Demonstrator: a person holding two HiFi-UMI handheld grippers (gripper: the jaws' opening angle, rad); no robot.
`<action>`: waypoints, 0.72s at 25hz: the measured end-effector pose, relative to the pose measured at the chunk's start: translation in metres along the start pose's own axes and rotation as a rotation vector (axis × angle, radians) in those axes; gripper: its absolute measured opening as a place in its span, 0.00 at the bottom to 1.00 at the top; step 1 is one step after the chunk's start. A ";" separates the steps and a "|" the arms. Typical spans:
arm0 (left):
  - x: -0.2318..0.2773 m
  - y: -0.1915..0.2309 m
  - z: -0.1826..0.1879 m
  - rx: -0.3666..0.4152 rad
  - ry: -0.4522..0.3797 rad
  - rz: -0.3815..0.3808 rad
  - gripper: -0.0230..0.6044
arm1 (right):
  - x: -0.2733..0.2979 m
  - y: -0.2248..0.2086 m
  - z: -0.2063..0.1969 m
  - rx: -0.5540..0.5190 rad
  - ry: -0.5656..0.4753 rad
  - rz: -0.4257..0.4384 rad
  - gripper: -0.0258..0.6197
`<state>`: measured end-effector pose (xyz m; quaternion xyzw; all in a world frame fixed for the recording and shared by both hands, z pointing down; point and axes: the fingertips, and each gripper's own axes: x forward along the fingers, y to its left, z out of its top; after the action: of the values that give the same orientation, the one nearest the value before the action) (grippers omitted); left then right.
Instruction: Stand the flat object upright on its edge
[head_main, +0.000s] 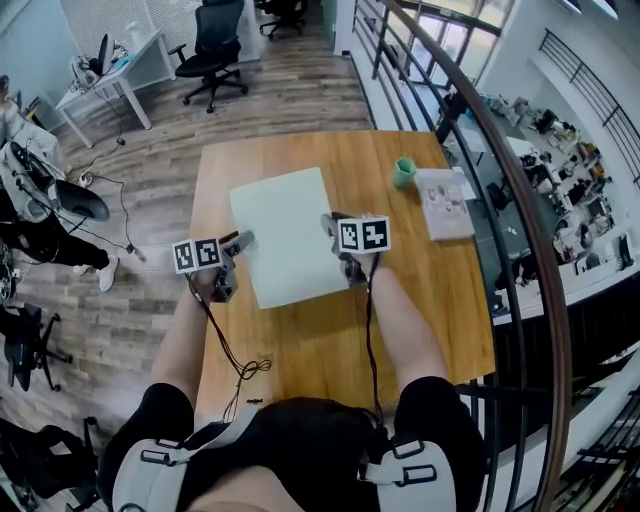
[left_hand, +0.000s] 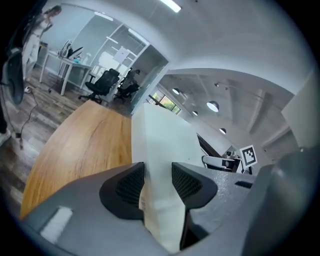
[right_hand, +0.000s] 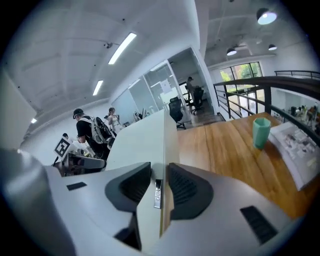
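Note:
A pale, flat rectangular board is over the middle of the wooden table, its broad face turned up toward the head camera. My left gripper holds its left edge and my right gripper holds its right edge. In the left gripper view the board runs away between the two dark pads of the left gripper, which press on it. In the right gripper view the right gripper clamps the board's thin edge in the same way. Whether the board's underside touches the table is hidden.
A small teal cup stands at the far right of the table, also in the right gripper view. A printed booklet lies beside it. A curved railing runs past the table's right side. A cable trails near the front edge.

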<state>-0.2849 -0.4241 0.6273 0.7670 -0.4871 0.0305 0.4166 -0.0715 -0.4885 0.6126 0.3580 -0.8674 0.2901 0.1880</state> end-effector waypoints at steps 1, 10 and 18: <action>-0.002 -0.011 0.006 0.031 -0.012 -0.001 0.32 | -0.012 0.001 0.007 -0.023 -0.025 -0.001 0.22; 0.007 -0.131 0.043 0.219 -0.146 -0.121 0.31 | -0.129 -0.025 0.061 -0.152 -0.295 -0.064 0.22; 0.038 -0.213 0.040 0.349 -0.201 -0.230 0.29 | -0.207 -0.071 0.072 -0.217 -0.426 -0.078 0.22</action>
<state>-0.1145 -0.4405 0.4885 0.8771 -0.4228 -0.0100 0.2277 0.1113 -0.4690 0.4737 0.4218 -0.8991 0.1059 0.0494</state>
